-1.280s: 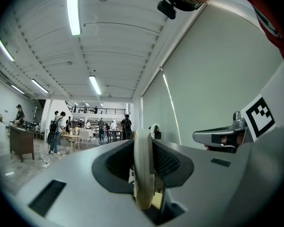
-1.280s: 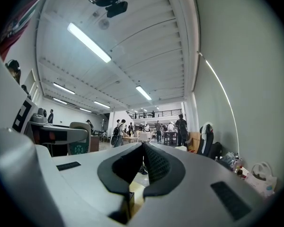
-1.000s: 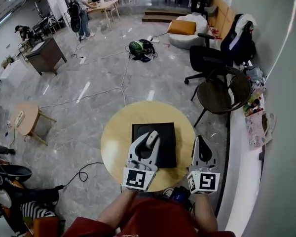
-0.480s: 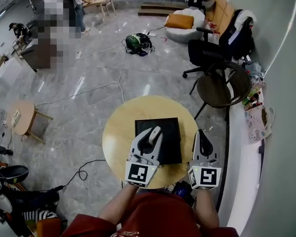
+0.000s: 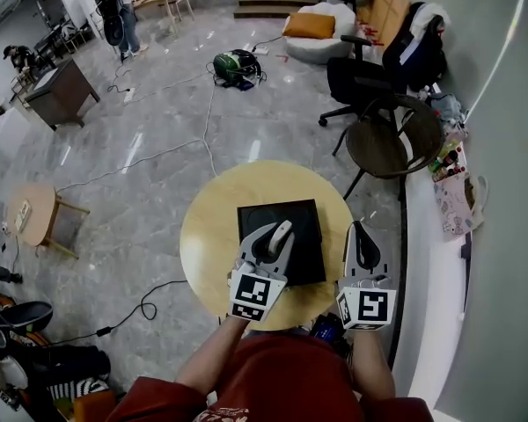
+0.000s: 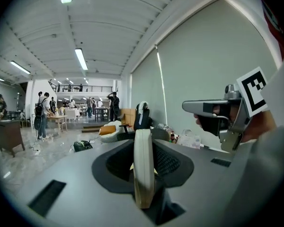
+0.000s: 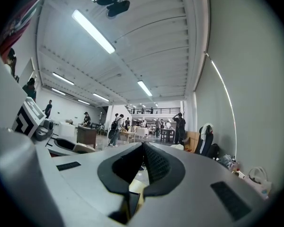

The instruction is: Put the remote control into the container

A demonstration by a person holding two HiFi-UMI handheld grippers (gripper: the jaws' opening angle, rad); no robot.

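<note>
Left tongs (image 5: 275, 236): I pinch the remote control (image 6: 143, 169) above the container (image 5: 306, 216), ready to drop.
Right tongs (image 5: 359, 233): closed up, holding nothing, kept aside.

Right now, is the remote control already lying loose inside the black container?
No, the remote control is clamped between the jaws of the left hand-held gripper, over the container.

Bright, even light comes from long ceiling strip lights (image 6: 80, 59), which burn out to white in both gripper views and leave pale streaks of glare on the polished floor (image 5: 150, 156) in the head view, where shadows are faint and soft. All three views bend strongly toward their edges, and the gripper views darken to black corners; close to the lens, the remote control (image 6: 144, 167) looks slightly soft
</note>
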